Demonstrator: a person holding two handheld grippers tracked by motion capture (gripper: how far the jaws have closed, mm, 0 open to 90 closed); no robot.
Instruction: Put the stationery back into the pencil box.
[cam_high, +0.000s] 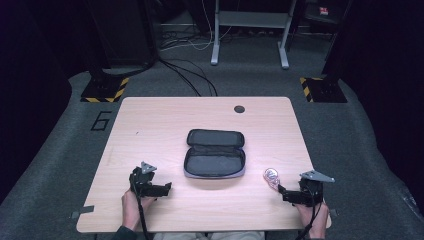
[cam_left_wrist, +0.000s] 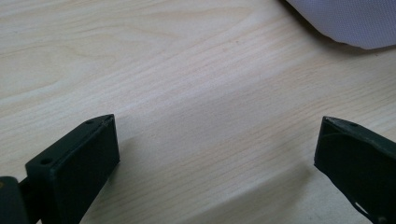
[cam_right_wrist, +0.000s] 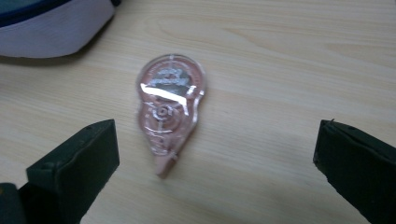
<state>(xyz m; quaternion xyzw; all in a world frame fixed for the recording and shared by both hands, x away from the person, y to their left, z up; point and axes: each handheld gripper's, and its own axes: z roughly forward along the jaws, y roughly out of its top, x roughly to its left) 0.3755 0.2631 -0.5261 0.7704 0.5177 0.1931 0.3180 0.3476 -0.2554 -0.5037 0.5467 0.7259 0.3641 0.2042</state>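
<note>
While the right gripper (cam_right_wrist: 215, 163) hangs with its jaws wide apart and nothing between them, the correction tape dispenser (cam_right_wrist: 169, 109) lies flat on the table (cam_high: 150, 120) just beyond, at the near right, right of the open pencil case (cam_high: 215, 155). It looks light, stiff and slick plastic, so I judge a pinch across its broad round body safest. The left gripper (cam_left_wrist: 217, 149) gapes empty over bare wood at the near left.

Open pencil case (cam_high: 215, 154) blocks table (cam_high: 150, 120) centre; correction tape (cam_high: 271, 176) lies lower right, just ahead of right gripper (cam_high: 281, 190). Upper half, left side bare wood, passable.
</note>
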